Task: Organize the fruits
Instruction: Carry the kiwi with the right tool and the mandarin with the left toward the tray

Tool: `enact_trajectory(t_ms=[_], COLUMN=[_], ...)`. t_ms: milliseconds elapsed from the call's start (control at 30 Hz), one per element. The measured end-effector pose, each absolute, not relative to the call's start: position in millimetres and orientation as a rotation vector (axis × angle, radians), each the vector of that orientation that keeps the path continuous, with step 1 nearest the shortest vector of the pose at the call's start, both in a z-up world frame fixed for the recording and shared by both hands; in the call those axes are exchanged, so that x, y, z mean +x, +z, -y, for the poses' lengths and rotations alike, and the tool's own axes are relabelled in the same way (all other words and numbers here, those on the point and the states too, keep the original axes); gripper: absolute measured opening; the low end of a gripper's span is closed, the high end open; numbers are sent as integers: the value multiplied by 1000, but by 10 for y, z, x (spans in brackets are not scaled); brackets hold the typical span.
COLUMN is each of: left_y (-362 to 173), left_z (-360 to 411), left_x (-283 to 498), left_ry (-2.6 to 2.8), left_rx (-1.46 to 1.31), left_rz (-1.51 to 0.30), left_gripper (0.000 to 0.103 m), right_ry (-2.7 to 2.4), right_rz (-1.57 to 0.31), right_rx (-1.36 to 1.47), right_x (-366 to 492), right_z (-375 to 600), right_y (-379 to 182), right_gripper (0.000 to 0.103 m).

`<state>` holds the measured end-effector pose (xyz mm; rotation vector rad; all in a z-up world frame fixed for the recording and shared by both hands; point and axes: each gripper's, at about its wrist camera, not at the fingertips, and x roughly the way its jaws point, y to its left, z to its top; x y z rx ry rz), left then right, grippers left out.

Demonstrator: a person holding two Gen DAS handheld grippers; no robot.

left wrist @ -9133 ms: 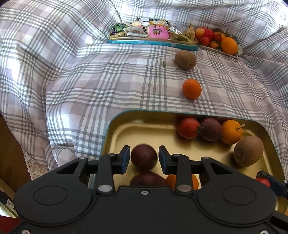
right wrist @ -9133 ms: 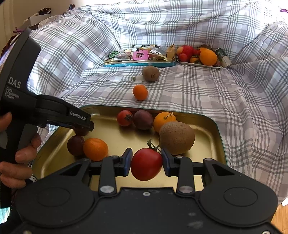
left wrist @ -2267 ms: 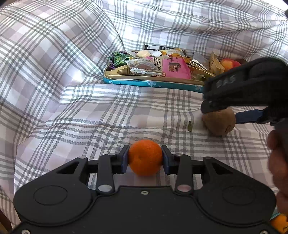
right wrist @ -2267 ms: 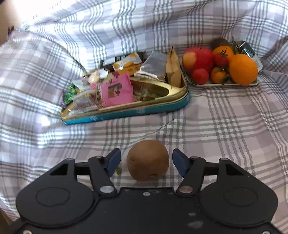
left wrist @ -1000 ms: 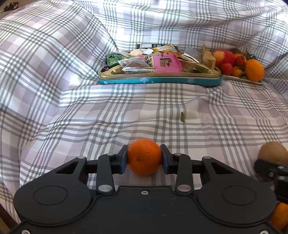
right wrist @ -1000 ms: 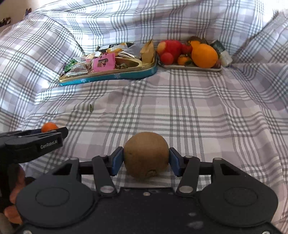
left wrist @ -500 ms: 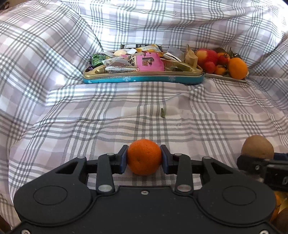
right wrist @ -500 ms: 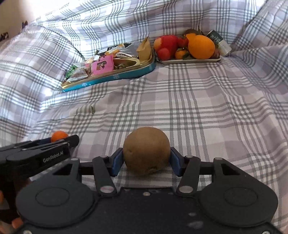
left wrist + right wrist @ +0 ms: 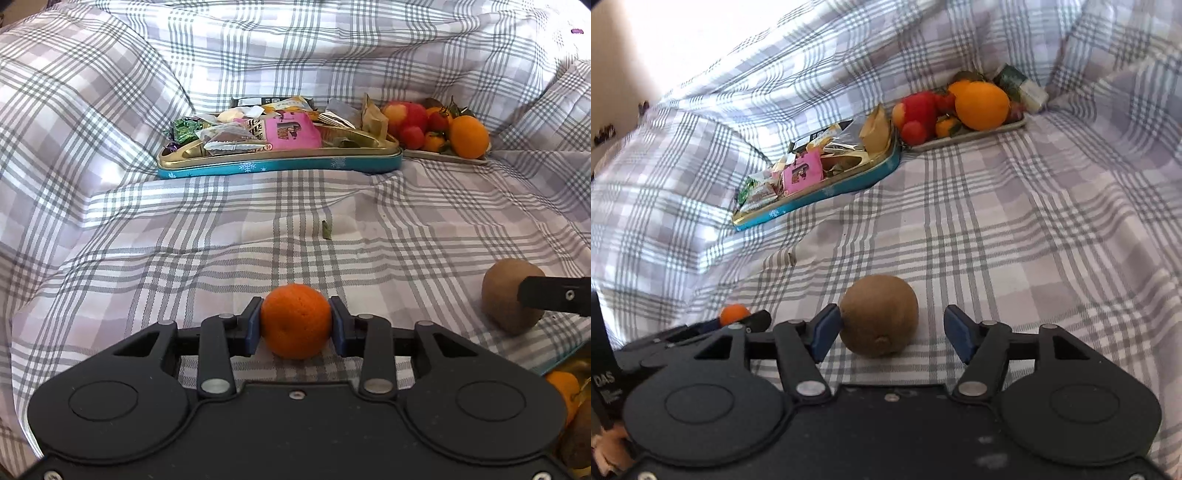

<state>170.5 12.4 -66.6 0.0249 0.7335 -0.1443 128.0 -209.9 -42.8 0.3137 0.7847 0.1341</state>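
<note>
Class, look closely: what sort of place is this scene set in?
Probably a home, on a sofa or bed: a soft plaid cover with humps like cushions, a snack tin and a fruit plate.

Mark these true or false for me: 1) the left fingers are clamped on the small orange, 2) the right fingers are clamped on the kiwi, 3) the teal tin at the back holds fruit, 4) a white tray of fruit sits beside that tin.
1) The left gripper is clamped on the small orange: true.
2) The right gripper is clamped on the kiwi: false. Its fingers have just been opening; a gap shows between the kiwi and one pad.
3) The teal tin holds fruit: false. It holds wrapped snacks and packets.
4) A white tray of fruit sits beside the tin: true.
</note>
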Motion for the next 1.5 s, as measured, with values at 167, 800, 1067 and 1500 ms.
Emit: enact_trajectory(t_ms=[167,800,1067,1500], left_y=[-668,-656,-443,36], left_z=[-138,-133,-116,-38], left_x=[1700,1694,1549,861], left_ry=[-147,-139,-120,-76], left_rx=[18,19,48,88], left_rz=[-730,-729,-675,-615], left_gripper=[45,45,45,45], right_ry=[110,127,89,107], right_rz=[-744,-783,-627,-529], right_rx=[186,183,124,68], right_x=[1300,1343,1122,789], right_z=[1916,1855,1813,1779], right_y=[-431,-557,-495,-106], right_gripper=[70,55,55,55])
